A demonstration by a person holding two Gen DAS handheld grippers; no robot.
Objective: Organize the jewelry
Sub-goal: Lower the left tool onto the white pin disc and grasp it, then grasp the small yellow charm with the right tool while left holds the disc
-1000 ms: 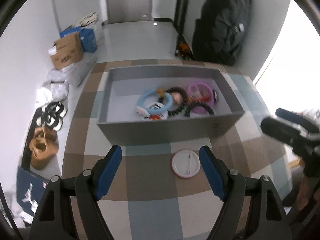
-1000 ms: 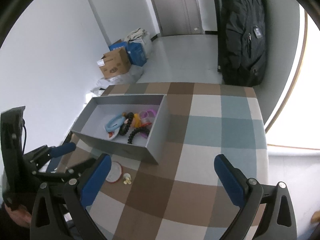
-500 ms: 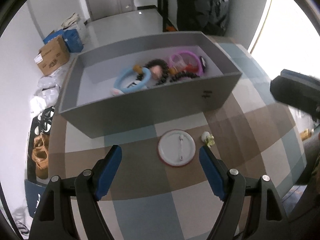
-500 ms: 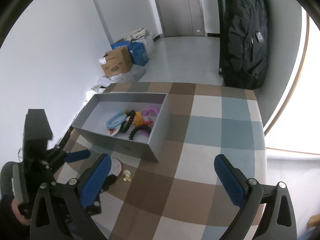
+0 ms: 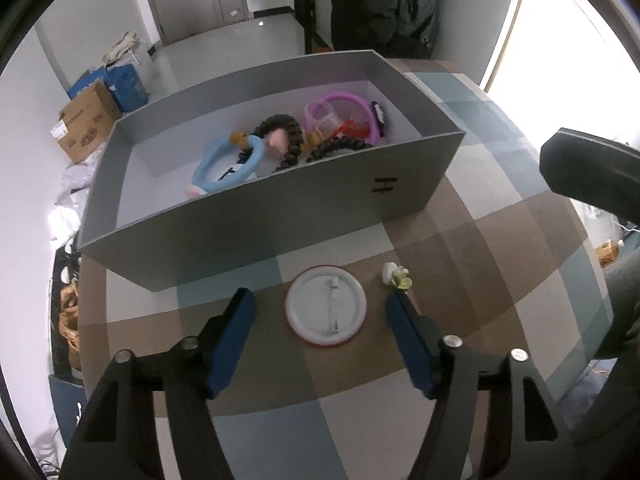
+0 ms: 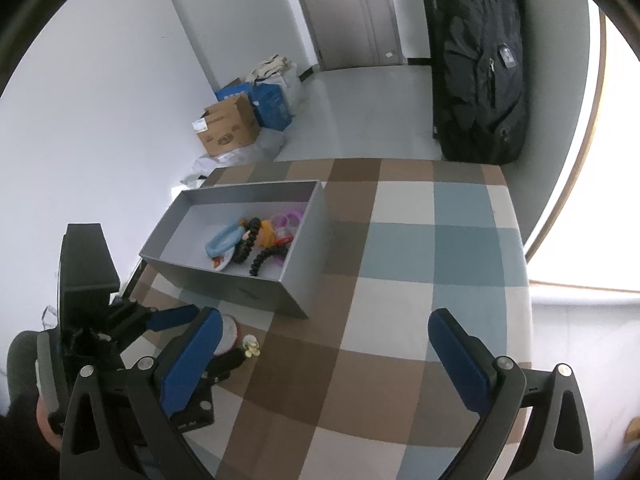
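A grey box (image 5: pixel 256 216) stands on the checked tablecloth and holds a blue ring (image 5: pixel 230 162), dark bead bracelets (image 5: pixel 294 138), a purple bangle (image 5: pixel 352 110) and other pieces. A round white pin badge with a red rim (image 5: pixel 326 311) lies face down in front of the box. A small white and yellow flower piece (image 5: pixel 396 276) lies to its right. My left gripper (image 5: pixel 322 310) is open, low over the table, its pads either side of the badge. My right gripper (image 6: pixel 324 334) is open and empty, higher and to the right; it sees the box (image 6: pixel 240 236) and the badge (image 6: pixel 229 334).
The table (image 6: pixel 400 280) is covered by a brown, blue and white checked cloth. A black backpack (image 6: pixel 480 60) stands beyond its far edge. Cardboard and blue boxes (image 6: pixel 240 120) and bags lie on the floor to the left. A bright window is to the right.
My left gripper has moved forward and down toward the badge, which now lies between its pads. The right gripper has stayed nearly still.
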